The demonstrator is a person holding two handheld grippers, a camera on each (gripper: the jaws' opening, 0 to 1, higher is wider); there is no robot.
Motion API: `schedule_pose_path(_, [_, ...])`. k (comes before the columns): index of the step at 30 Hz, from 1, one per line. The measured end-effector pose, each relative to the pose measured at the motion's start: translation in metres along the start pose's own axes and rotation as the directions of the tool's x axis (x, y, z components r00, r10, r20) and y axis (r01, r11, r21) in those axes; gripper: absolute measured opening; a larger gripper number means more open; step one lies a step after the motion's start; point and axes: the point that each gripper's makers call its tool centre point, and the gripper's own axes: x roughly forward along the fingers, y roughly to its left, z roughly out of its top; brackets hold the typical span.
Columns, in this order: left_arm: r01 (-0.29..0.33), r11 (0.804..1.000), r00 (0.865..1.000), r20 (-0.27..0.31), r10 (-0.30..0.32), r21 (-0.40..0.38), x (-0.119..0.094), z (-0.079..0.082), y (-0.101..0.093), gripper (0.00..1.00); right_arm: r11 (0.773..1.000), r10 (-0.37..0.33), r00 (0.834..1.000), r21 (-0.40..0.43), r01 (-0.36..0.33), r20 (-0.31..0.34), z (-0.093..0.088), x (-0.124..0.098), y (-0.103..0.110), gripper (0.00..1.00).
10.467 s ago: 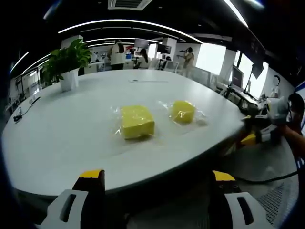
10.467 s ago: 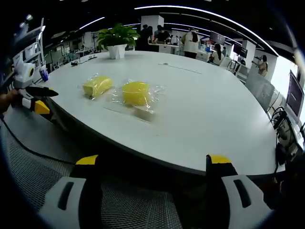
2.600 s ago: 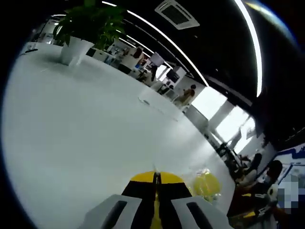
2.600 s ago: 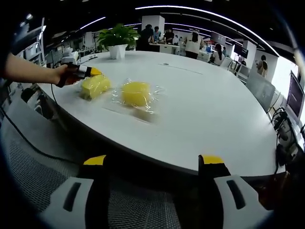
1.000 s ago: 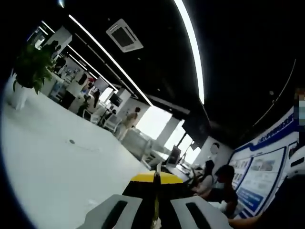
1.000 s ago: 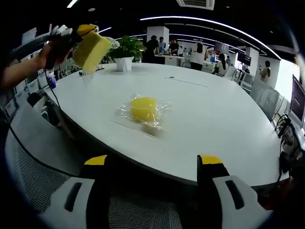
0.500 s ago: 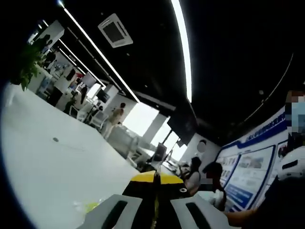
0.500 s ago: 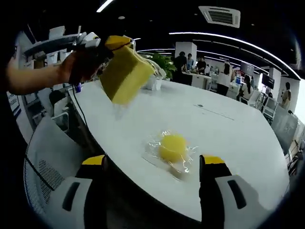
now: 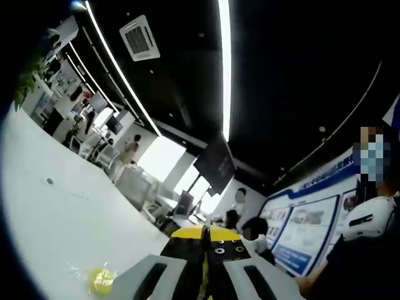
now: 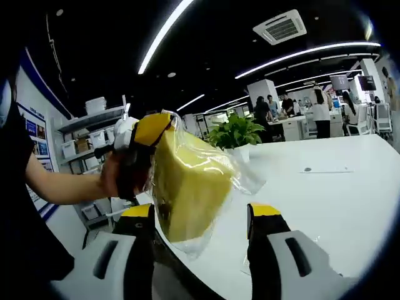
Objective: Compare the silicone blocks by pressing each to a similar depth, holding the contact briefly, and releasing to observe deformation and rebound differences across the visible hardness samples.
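Your right gripper [image 10: 200,215] stands open, jaws at 5 and 7 o'clock. Between them, your left gripper [image 10: 150,134] is clamped on the wrapped yellow block [image 10: 187,187], now lifted off the table [image 10: 337,187]; the round block [image 9: 100,280] remains there, unpressed.

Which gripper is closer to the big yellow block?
Left. The left gripper is clamped on the block's wrapper, holding it up off the table. The right gripper is open, with the block just ahead of its jaws, untouched.
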Motion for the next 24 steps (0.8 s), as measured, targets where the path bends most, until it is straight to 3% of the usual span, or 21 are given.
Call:
schedule_pose_path(3, [0.022,1.0,1.0,0.016,-0.022,-0.008,0.002,0.001,-0.003,0.0,0.999,0.034,0.999,0.024,-0.035,0.028,0.008,0.0,0.004,0.46])
schedule_pose_path(6, [0.04,0.999,0.999,0.035,-0.039,-0.021,0.003,0.003,-0.006,0.0,0.992,0.068,0.997,0.104,-0.07,0.026,0.007,0.0,0.007,0.41])
schedule_pose_path(13, [0.073,0.997,0.995,0.069,-0.07,-0.039,0.007,0.009,-0.01,0.0,0.982,0.135,0.987,0.117,-0.145,0.09,0.019,-0.003,0.014,0.34])
schedule_pose_path(18, [0.086,0.995,0.993,0.082,-0.082,-0.048,0.008,0.017,-0.012,0.0,0.98,0.178,0.977,0.073,-0.187,0.116,0.031,-0.004,0.024,0.31])
schedule_pose_path(21, [0.08,0.996,0.994,0.072,-0.077,-0.029,0.009,0.017,-0.011,0.0,0.971,0.194,0.965,0.108,-0.214,0.174,0.045,-0.005,0.026,0.3])
schedule_pose_path(24, [0.081,0.996,0.993,0.089,-0.079,-0.024,0.008,0.019,-0.011,0.0,0.97,0.202,0.965,0.102,-0.22,0.166,0.047,-0.005,0.027,0.29])
